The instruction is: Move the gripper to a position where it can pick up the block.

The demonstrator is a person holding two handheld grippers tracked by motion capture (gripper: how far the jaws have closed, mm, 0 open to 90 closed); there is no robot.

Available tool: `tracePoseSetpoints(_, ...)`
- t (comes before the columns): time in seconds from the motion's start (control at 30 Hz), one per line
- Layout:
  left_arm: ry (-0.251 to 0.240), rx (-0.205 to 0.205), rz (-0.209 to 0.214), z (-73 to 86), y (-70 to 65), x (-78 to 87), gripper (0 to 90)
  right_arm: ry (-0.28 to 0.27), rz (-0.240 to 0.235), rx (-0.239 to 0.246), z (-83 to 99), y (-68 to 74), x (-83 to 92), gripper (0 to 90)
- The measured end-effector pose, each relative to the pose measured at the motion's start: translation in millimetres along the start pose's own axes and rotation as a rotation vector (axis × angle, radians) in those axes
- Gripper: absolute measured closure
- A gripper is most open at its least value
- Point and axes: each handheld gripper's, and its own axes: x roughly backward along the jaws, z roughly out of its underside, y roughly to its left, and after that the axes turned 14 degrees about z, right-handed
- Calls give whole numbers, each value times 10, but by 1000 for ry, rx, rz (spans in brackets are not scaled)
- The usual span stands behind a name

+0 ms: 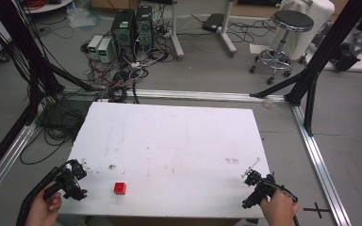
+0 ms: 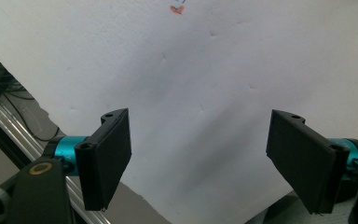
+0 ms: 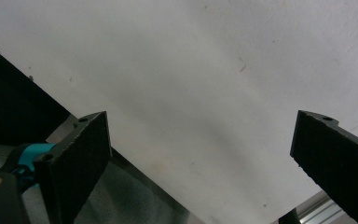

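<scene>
Two hand-held grippers wait at the near corners of a white foam-board tabletop point(image 1: 169, 136), a small red cube point(image 1: 119, 188) between them.

At the near left corner, the person's left hand point(image 1: 45, 209) holds the black left gripper point(image 1: 78, 176), its jaws spread wide over bare board with nothing between them. The cube sits on the board near the front edge, just right of that gripper and apart from it. At the near right corner, the right hand point(image 1: 279, 207) holds the black right gripper point(image 1: 250, 175), jaws likewise wide and empty.
</scene>
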Motion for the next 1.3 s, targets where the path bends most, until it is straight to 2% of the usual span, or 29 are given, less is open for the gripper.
tracePoseSetpoints(0.43, -13, 8, 3, 0, 0, -1, 224, 0, -3, 0, -6, 6, 10, 44)
tracePoseSetpoints(0.73, -11, -7, -4, -10, -10, 15, 224, -4, -1, -2, 1, 3, 21, 44)
tracePoseSetpoints(1.07, 15, -67, -18, -64, -37, 88, 224, -3, -10, 7, -15, 26, 23, 44)
tracePoseSetpoints(1.27, 28, -113, -27, -98, -35, 143, 224, -8, -10, 18, -11, 20, 26, 44)
tracePoseSetpoints(1.3, 29, -132, -33, -111, -42, 156, 224, -9, -7, 18, -6, 19, 24, 44)
